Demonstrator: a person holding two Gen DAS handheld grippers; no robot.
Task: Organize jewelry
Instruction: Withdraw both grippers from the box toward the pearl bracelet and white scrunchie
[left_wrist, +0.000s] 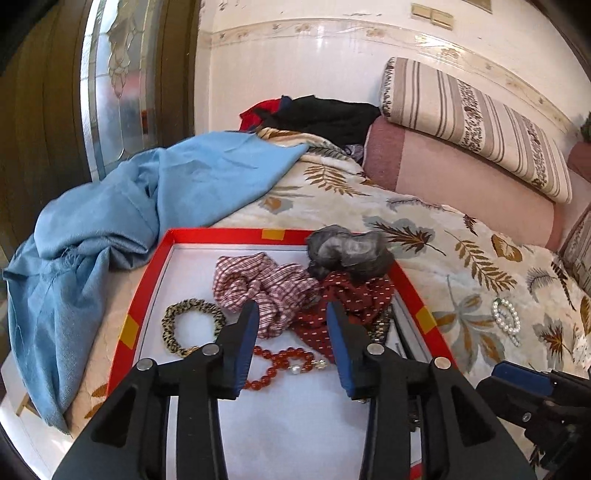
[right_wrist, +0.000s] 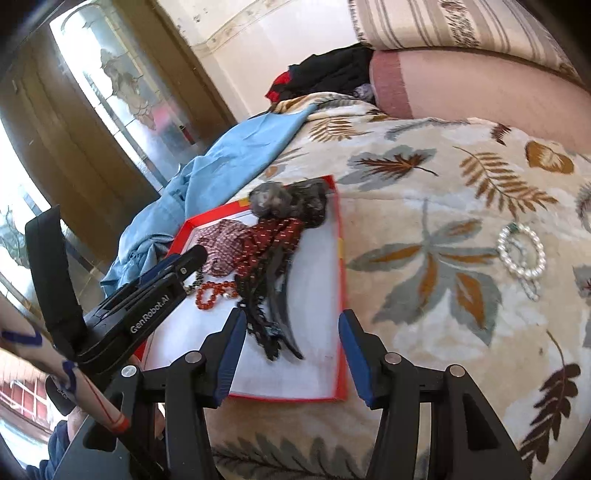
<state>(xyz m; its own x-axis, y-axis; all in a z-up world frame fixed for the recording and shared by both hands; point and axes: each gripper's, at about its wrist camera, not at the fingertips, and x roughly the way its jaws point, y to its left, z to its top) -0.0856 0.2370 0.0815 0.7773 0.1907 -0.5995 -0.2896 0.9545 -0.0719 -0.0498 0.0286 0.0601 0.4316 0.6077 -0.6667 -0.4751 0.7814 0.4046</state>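
A red-rimmed white tray (left_wrist: 144, 295) (right_wrist: 338, 236) lies on the leaf-print bedspread. In it lie a red bead bracelet (left_wrist: 280, 363) (right_wrist: 212, 291), a leopard-print scrunchie (left_wrist: 190, 325), a checked scrunchie (left_wrist: 258, 284), a dark red dotted scrunchie (left_wrist: 354, 295) (right_wrist: 269, 236), a grey scrunchie (left_wrist: 347, 253) (right_wrist: 271, 201) and black hair clips (right_wrist: 273, 321). A pearl clip (left_wrist: 506, 319) (right_wrist: 522, 251) lies on the bedspread, right of the tray. My left gripper (left_wrist: 293, 314) is open and empty above the tray. My right gripper (right_wrist: 291, 325) is open and empty over the tray's near end.
A blue cloth (left_wrist: 122, 221) (right_wrist: 221, 166) is heaped left of the tray. Pink and striped bolsters (left_wrist: 461, 147) (right_wrist: 480, 85) line the wall behind. Dark clothes (left_wrist: 325, 114) lie at the bed's far corner. A wooden door (right_wrist: 92, 147) stands at the left.
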